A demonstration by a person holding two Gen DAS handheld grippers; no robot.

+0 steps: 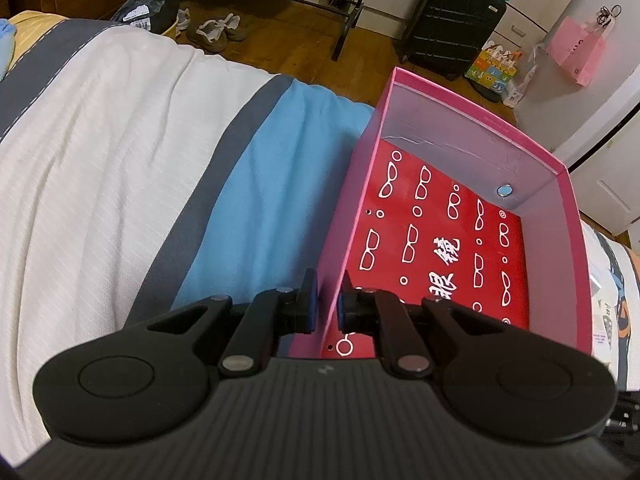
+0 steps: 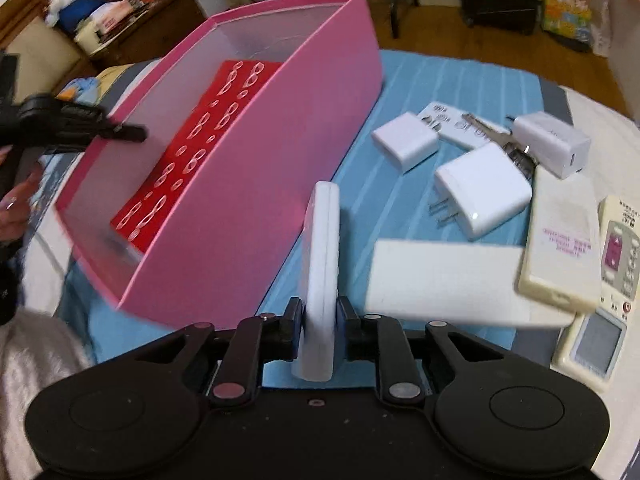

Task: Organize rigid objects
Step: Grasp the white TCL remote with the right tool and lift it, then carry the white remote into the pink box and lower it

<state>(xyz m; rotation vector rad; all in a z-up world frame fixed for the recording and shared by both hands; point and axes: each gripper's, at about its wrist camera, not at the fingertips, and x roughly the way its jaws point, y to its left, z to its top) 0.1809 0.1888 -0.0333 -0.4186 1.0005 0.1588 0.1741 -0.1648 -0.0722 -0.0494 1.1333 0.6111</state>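
Right hand-held gripper (image 2: 321,324) clamps slim white device (image 2: 322,264) edgewise; left (image 1: 325,304) pinches pink box wall (image 1: 340,240).

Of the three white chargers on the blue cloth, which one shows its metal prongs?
The nearest charger, in front of the other two. Its two prongs stick out to the left onto the cloth. The left charger and the right charger show no prongs.

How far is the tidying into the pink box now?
Done: little; the pink box holds only a red printed sheet. In hand: the left hand-held gripper is clamped on the box wall, and the right hand-held gripper grips a slim white device beside the box. Left: three white chargers, a key and remotes on the bed.
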